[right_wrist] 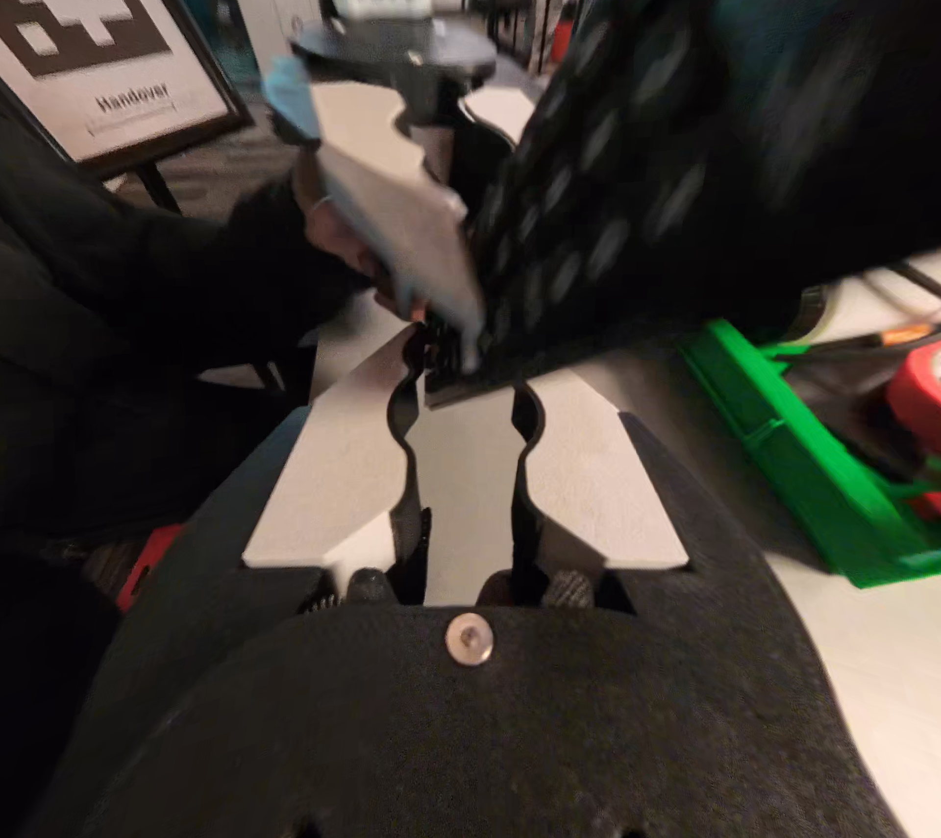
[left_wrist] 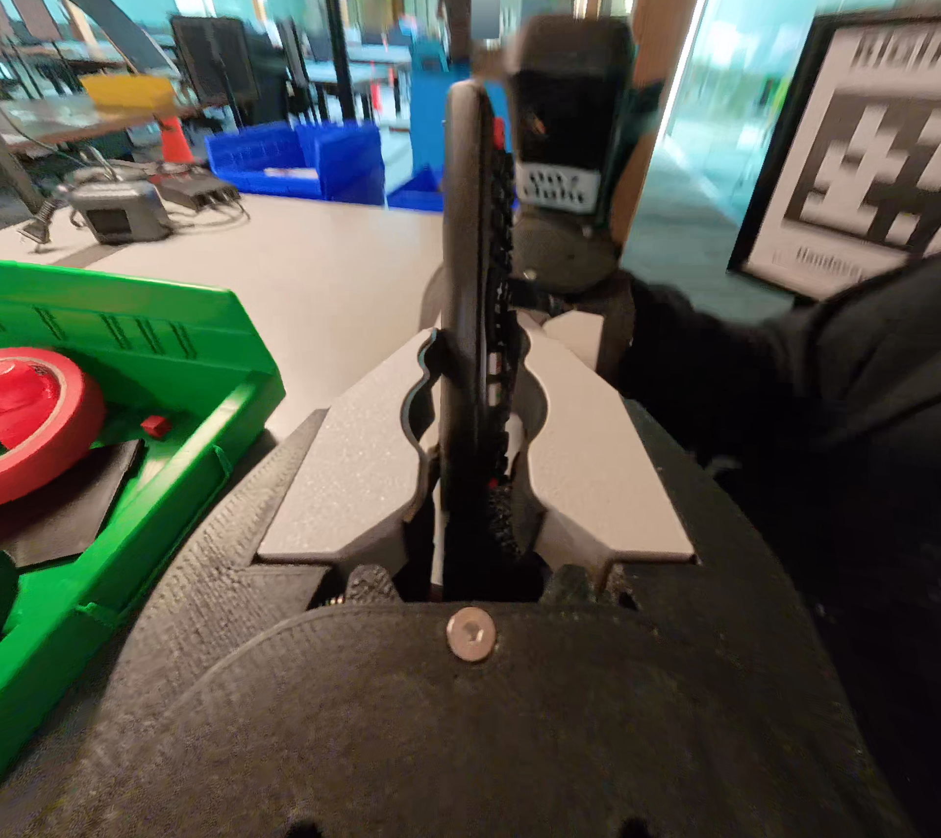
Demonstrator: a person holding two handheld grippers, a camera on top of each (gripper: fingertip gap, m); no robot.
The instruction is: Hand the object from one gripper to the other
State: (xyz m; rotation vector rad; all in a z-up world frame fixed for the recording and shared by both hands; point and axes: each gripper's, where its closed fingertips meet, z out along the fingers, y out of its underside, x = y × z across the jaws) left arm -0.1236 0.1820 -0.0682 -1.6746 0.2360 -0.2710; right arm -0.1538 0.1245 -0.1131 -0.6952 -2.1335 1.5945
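A black remote control (left_wrist: 466,202) with rows of buttons stands upright and edge-on in my left gripper (left_wrist: 478,345), which is shut on its lower half. In the right wrist view the remote (right_wrist: 636,151) fills the upper right, with the left gripper's grey fingers (right_wrist: 402,223) clamped on it and a hand behind them. My right gripper (right_wrist: 466,370) is open, and the remote's lower end sits at the mouth of its jaws without being clamped. The right gripper's camera housing (left_wrist: 560,126) shows close behind the remote.
A green bin (left_wrist: 153,355) with a red tape roll (left_wrist: 35,416) lies on the white table (left_wrist: 305,253), left of my left gripper; in the right wrist view the bin (right_wrist: 794,447) is on the right. A framed marker sign (right_wrist: 76,24) stands nearby. Blue bins (left_wrist: 305,157) lie beyond.
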